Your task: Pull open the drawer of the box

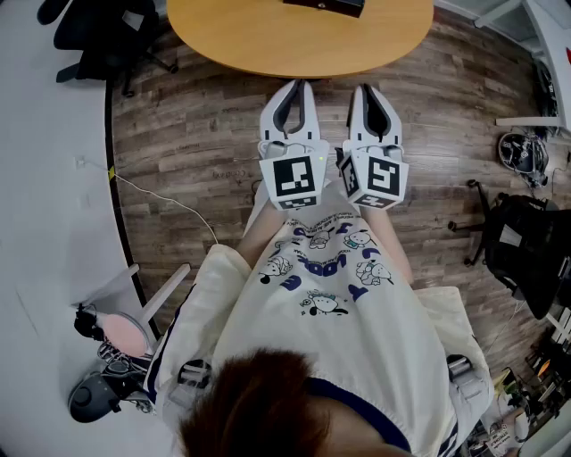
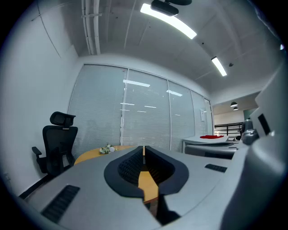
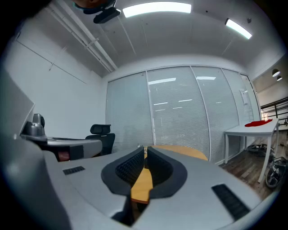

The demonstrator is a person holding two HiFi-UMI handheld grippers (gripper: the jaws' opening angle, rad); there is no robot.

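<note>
A round wooden table (image 1: pixel 303 40) stands ahead of me. A dark box-like thing (image 1: pixel 325 5) lies at its far side, cut off by the top edge of the head view; no drawer shows. My left gripper (image 1: pixel 298 86) and right gripper (image 1: pixel 368 89) are held side by side over the floor, just short of the table's near edge, both pointing at it. Both are shut with nothing between the jaws. In the left gripper view the left gripper (image 2: pixel 144 148) shows closed tips with the tabletop (image 2: pixel 147 182) beyond. The right gripper (image 3: pixel 145 148) looks the same in its own view.
A black office chair (image 1: pixel 98 36) stands left of the table and another black chair (image 1: pixel 526 250) at the right. A thin cable (image 1: pixel 169 201) runs over the wood floor. A small flower bunch (image 2: pixel 107 149) sits on the table. A white desk (image 3: pixel 252 130) stands at the right.
</note>
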